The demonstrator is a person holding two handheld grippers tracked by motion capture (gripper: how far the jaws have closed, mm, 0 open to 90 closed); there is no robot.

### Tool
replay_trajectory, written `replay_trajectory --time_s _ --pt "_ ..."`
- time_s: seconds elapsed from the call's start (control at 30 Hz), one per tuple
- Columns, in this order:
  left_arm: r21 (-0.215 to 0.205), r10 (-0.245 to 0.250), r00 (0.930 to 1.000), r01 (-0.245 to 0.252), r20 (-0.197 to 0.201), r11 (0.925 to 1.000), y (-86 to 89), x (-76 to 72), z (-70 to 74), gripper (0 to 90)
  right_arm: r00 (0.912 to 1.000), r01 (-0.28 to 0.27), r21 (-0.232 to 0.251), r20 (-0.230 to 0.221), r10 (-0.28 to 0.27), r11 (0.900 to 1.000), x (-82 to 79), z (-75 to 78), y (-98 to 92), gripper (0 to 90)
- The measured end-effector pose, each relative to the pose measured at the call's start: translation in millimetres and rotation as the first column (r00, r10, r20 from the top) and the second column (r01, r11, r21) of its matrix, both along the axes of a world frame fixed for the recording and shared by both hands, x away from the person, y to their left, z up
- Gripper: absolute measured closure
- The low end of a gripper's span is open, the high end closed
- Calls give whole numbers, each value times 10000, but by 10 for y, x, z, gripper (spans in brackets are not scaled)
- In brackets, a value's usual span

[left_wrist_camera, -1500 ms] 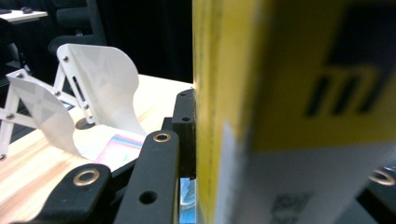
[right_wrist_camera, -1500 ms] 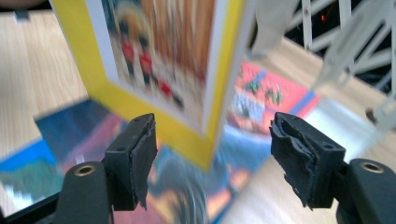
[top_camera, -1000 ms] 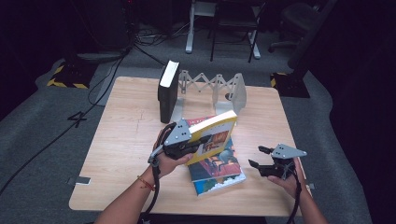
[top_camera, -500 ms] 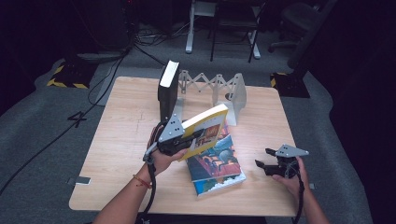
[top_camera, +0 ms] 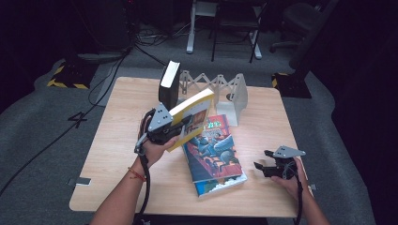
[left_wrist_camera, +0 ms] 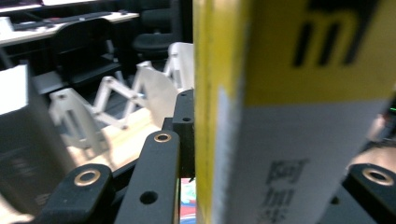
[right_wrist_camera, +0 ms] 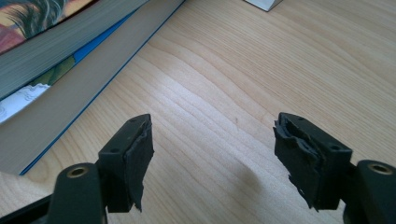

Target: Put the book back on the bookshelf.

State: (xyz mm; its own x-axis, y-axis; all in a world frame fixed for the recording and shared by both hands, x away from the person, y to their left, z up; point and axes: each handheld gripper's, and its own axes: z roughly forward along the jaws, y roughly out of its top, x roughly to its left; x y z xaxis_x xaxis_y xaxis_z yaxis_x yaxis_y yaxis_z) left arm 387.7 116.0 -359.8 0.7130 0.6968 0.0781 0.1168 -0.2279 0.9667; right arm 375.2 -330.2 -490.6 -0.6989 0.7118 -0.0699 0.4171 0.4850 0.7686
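Your right tongs point(top_camera: 264, 166) sit low over the light wooden desk point(top_camera: 122, 140) at its near right, jaws apart with bare wood between them, nothing held. Just to their left lie two stacked books: a colourful illustrated paperback point(top_camera: 213, 147) on top of a blue-edged book point(top_camera: 220, 183), flat on the desk. The right gripper view shows their page edges at the upper left, clear of the black pads point(right_wrist_camera: 135, 158).

Your left tongs point(top_camera: 180, 126) are clamped on a thick yellow-covered paperback point(top_camera: 195, 112), held tilted above the desk, over the far end of the stack. In the left gripper view its yellow spine point(left_wrist_camera: 210, 116) stands upright between the jaws.

Beyond it a black hardback book point(top_camera: 169, 84) stands upright at the left end of a white expandable accordion book rack point(top_camera: 220, 89), near the desk's far edge.
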Motion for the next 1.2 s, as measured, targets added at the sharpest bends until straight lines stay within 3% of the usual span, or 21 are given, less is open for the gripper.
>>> replay_trajectory --time_s 0.23,0.37,0.53,0.7,0.93,1.2 --pt "-5 895 9960 -895 -56 9960 134 134 11 750 9998 -159 -92 -111 158 9998 -7 -30 35 289" --pt "244 1532 9882 -1532 29 9879 171 244 9 750 9998 -172 -87 -143 171 9998 -6 -42 40 289" --pt "274 1877 9822 -1874 -93 9819 166 335 -22 750 9997 -147 -140 -188 144 9998 -4 -53 43 299" --pt "338 2471 9687 -2463 -240 9686 180 426 -70 750 9996 -224 -205 -180 221 9995 -7 -60 62 303" --pt "284 2979 9538 -2970 -377 9545 220 532 -114 750 9996 -220 -268 -191 215 9994 -4 -71 73 299" --pt "250 3279 9428 -3270 -599 9447 147 633 -193 750 9996 -229 -345 -188 223 9991 -5 -76 81 299"
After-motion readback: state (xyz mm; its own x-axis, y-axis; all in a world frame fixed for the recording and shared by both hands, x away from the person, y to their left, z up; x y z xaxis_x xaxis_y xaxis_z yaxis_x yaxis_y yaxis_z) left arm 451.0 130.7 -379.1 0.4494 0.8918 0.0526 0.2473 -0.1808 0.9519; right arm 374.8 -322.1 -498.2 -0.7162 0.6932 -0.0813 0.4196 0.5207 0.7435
